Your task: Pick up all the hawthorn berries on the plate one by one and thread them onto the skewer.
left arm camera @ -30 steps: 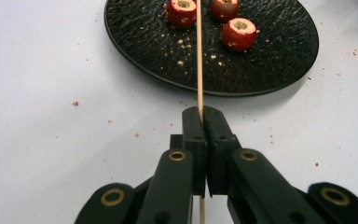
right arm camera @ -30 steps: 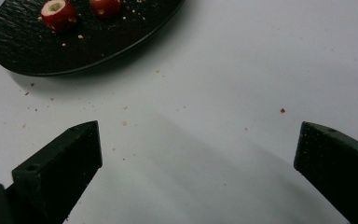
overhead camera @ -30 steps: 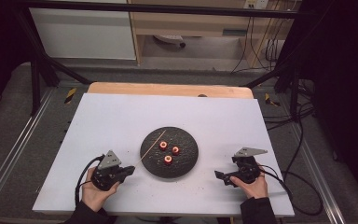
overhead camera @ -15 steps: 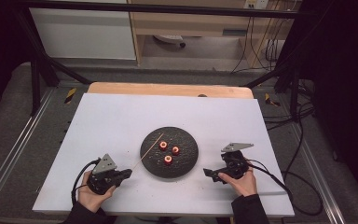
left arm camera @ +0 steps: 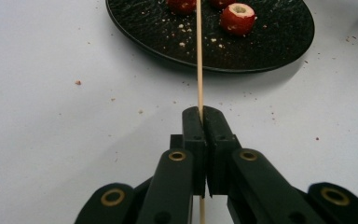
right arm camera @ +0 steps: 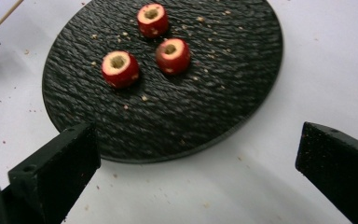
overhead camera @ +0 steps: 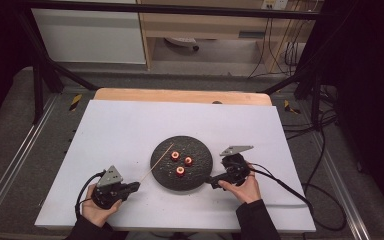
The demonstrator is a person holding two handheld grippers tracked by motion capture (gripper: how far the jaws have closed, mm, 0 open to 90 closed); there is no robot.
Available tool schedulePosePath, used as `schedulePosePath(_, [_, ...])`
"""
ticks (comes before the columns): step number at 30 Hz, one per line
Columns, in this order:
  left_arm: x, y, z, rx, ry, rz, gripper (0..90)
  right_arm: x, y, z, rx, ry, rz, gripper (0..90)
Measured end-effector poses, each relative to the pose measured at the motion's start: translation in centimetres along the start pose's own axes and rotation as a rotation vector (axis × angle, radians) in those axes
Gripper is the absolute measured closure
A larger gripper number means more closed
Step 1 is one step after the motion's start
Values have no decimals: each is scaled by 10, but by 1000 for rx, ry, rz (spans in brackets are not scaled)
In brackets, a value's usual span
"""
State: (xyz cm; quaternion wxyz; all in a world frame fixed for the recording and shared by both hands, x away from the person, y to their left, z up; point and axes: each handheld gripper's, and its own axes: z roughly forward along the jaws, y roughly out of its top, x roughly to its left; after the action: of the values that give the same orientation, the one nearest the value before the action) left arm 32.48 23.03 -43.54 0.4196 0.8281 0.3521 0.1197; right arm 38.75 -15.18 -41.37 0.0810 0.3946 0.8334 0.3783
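A black round plate point(overhead camera: 200, 150) sits mid-table with three red cored fruits point(overhead camera: 180, 171) on it. A thin wooden skewer point(overhead camera: 157, 161) slants from the plate's left part down to my left gripper point(overhead camera: 136, 186), which is shut on its lower end. In the left gripper view the jaws pinch the skewer point(left arm camera: 199, 56) at my left gripper point(left arm camera: 203, 114), and it points over the plate point(left arm camera: 270, 42). My right gripper point(overhead camera: 211, 181) is open at the plate's near right edge. Its own view shows wide jaws, my right gripper point(right arm camera: 196, 135), over the plate rim point(right arm camera: 223, 93), with the fruits point(right arm camera: 120, 69) beyond.
The white table top point(overhead camera: 130, 125) has a wooden strip point(overhead camera: 180, 95) along its far edge. Crumbs lie scattered on the plate and around it. Cables point(overhead camera: 290, 192) trail from the right gripper over the table's right side.
My right gripper has moved left and slightly away from the front edge, up to the plate's rim. The left gripper has stayed in place, still holding the skewer.
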Motion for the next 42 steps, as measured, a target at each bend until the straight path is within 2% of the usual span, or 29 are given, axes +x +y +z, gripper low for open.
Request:
schedulePosePath(1, [0, 0, 0, -2, 2, 0, 879, 3, 3, 2, 8, 1, 6, 7])
schedulePosePath(4, [2, -1, 0, -2, 2, -5, 879, 11, 15, 7, 27, -15, -15, 14])
schedulePosePath(10, [4, -2, -1, -6, 4, -12, 879, 22, 30, 15, 50, -2, -42, 37])
schedulePosePath(13, [5, -2, -2, -7, 5, -14, 879, 27, 38, 21, 66, 5, -55, 62])
schedulePosePath(17, [5, -2, -2, -7, 7, -11, 880, 34, 49, 31, 107, 23, -62, 140])
schedulePosePath(21, [6, -2, -2, -7, 7, -12, 879, 36, 54, 37, 129, 44, -54, 198])
schedulePosePath(24, [6, -2, -2, -8, 8, -14, 879, 39, 58, 42, 159, 53, -67, 247])
schedulePosePath(27, [6, -2, -2, -7, 8, -13, 879, 44, 64, 49, 198, 72, -60, 290])
schedulePosePath(36, [6, -2, -3, -6, 7, -10, 879, 50, 71, 61, 250, 83, -60, 431])
schedulePosePath(42, [6, -2, -2, -5, 6, -8, 879, 51, 72, 70, 275, 99, -48, 484])
